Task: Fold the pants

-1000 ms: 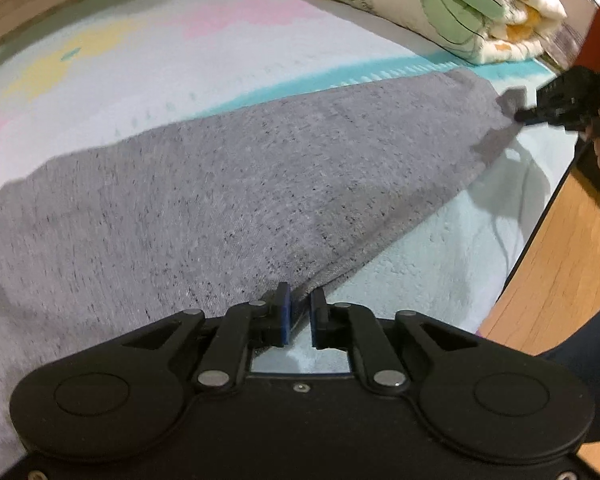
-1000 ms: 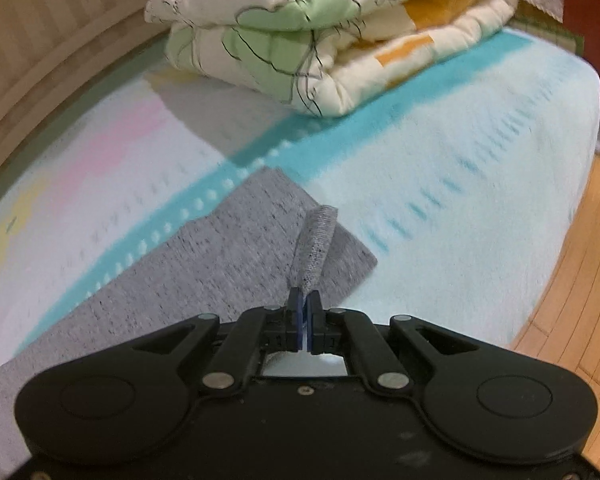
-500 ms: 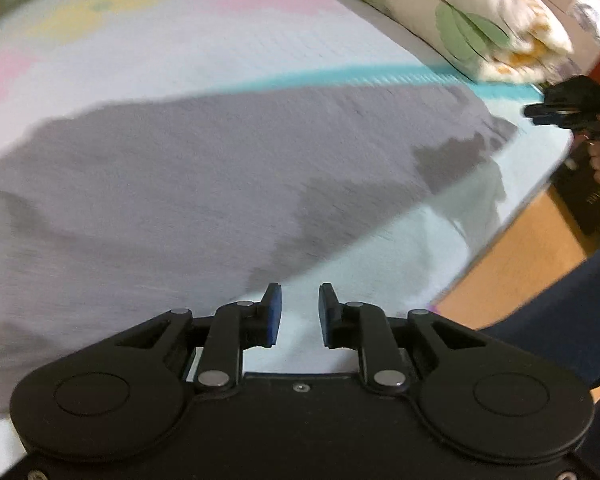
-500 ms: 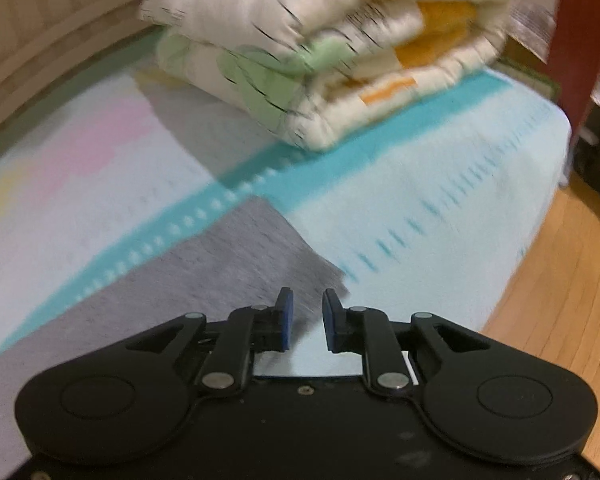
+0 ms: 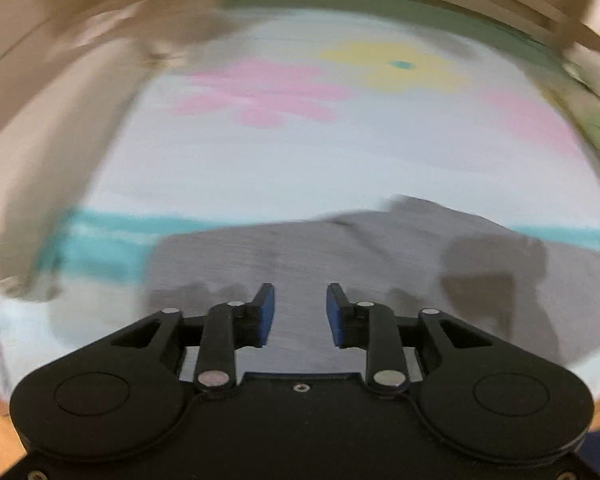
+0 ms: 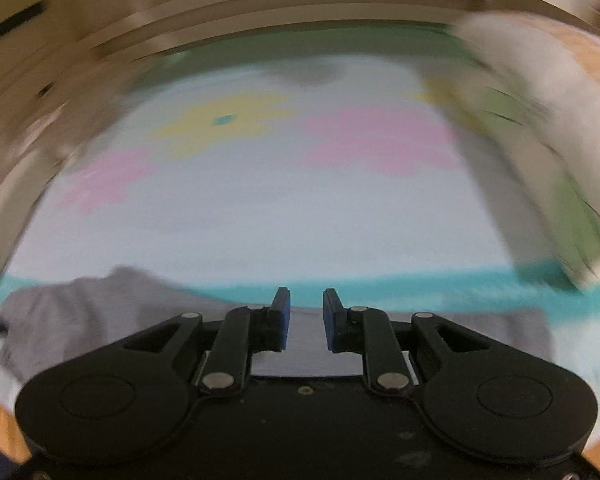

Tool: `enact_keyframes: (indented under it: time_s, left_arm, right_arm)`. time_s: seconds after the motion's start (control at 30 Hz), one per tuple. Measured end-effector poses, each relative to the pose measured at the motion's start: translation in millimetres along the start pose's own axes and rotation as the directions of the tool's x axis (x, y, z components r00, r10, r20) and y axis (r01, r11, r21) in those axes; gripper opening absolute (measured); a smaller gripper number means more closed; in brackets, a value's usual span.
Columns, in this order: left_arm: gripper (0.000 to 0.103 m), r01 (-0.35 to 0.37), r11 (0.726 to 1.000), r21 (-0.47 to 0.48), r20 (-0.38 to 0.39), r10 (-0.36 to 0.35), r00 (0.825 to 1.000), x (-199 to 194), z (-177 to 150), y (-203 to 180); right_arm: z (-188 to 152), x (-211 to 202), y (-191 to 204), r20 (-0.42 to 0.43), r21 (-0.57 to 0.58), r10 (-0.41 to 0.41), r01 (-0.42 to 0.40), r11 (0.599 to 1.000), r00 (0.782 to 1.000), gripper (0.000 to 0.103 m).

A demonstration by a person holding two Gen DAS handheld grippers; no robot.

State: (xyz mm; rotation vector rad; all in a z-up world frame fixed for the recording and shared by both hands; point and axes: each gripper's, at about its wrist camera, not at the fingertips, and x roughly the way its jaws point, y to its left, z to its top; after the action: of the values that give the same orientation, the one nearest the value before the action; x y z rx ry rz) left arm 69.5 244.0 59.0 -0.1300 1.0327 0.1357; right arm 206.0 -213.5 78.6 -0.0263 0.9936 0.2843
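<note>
Pastel bedspread (image 5: 300,168) blurs under grey pants (image 5: 300,256); left hand-held gripper (image 5: 300,312) hovers above them, empty jaws opening wide, while right hand-held gripper (image 6: 306,318) stays narrowly parted, empty.

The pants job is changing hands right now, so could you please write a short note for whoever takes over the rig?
Left hand-held gripper: empty, jaws opening, above the gray pants.
Right hand-held gripper: open, empty, over the pants' edge.
Pants: lying flat on the bed cover, near its teal stripe; a folded quilt sits at the right.
Done: neither gripper holds the cloth.
Left: the views are blurred, so check the fold and regrasp for any further fold.
</note>
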Motion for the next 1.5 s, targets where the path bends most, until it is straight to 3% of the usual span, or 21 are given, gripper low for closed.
enact_keyframes:
  time_s: [0.17, 0.27, 0.47, 0.63, 0.8, 0.9, 0.93, 1.0, 1.2, 1.37, 1.4, 1.43, 1.47, 1.5]
  left_arm:
    - [0.040, -0.081, 0.996, -0.039, -0.030, 0.080, 0.996, 15.4, 12.7, 53.9]
    - [0.040, -0.076, 0.996, -0.053, -0.052, 0.073, 0.996, 31.8, 14.2, 76.8]
    - [0.040, -0.040, 0.990, -0.132, -0.126, 0.023, 0.992, 64.3, 3.0, 93.7]
    - [0.040, -0.015, 0.993, -0.115, -0.163, -0.004, 0.987, 79.2, -6.4, 98.3]
    - [0.040, 0.025, 0.993, -0.116, -0.210, -0.049, 0.977, 95.1, -11.8, 95.4]
    - [0.034, 0.041, 0.995, -0.096, -0.194, -0.059, 0.979, 96.7, -11.3, 90.9]
    - [0.022, 0.051, 0.994, -0.095, -0.180, -0.068, 0.981, 95.6, -10.8, 90.4]
    - [0.010, 0.059, 0.992, -0.109, -0.162, -0.077, 0.984, 93.6, -8.9, 90.9]
    - [0.008, 0.102, 0.977, -0.185, -0.128, -0.127, 0.984, 88.9, -2.8, 96.2]
    - [0.008, 0.115, 0.971, -0.211, -0.093, -0.137, 0.986, 82.7, 3.5, 95.3]
    - [0.008, 0.122, 0.967, -0.222, -0.079, -0.143, 0.987, 80.2, 6.1, 95.3]
    - [0.008, 0.129, 0.964, -0.231, -0.069, -0.148, 0.987, 77.8, 8.1, 95.7]
    - [0.008, 0.140, 0.960, -0.242, -0.054, -0.157, 0.986, 74.3, 10.5, 95.7]
    - [0.008, 0.150, 0.957, -0.250, -0.040, -0.165, 0.986, 70.5, 12.4, 95.3]
  right_arm:
    - [-6.3, 30.0, 102.5, -0.099, -0.207, 0.080, -0.099, 0.973, 0.992, 0.023]
    - [-23.4, 52.3, 153.3, -0.158, -0.309, 0.110, -0.155, 0.939, 0.981, 0.023]
    - [-69.8, 77.4, 233.3, -0.183, -0.521, 0.170, -0.242, 0.819, 0.968, 0.023]
    - [-97.5, 82.7, 250.0, -0.151, -0.642, 0.220, -0.265, 0.719, 0.964, 0.023]
    - [-132.0, 99.1, 271.4, -0.128, -0.764, 0.213, -0.233, 0.601, 0.969, 0.025]
    - [-148.3, 102.5, 280.8, -0.112, -0.818, 0.214, -0.212, 0.534, 0.970, 0.025]
    - [-153.7, 103.2, 284.0, -0.102, -0.837, 0.220, -0.203, 0.508, 0.970, 0.025]
    - [-162.7, 93.7, 287.6, -0.072, -0.880, 0.237, -0.174, 0.443, 0.969, 0.026]
    - [-191.2, 112.4, 308.2, 0.012, -0.962, 0.233, -0.053, 0.269, 0.972, 0.030]
    - [-212.7, 132.1, 313.0, 0.090, -0.987, 0.202, 0.061, 0.146, 0.975, 0.028]
    - [-210.3, 131.7, 312.4, 0.099, -0.988, 0.208, 0.071, 0.136, 0.973, 0.026]
    - [-202.5, 131.9, 311.7, 0.077, -0.987, 0.208, 0.044, 0.158, 0.975, 0.021]
    - [-190.1, 130.8, 310.8, 0.041, -0.977, 0.208, -0.004, 0.213, 0.977, 0.014]
    - [-172.9, 130.5, 309.0, 0.004, -0.950, 0.203, -0.059, 0.307, 0.979, 0.004]
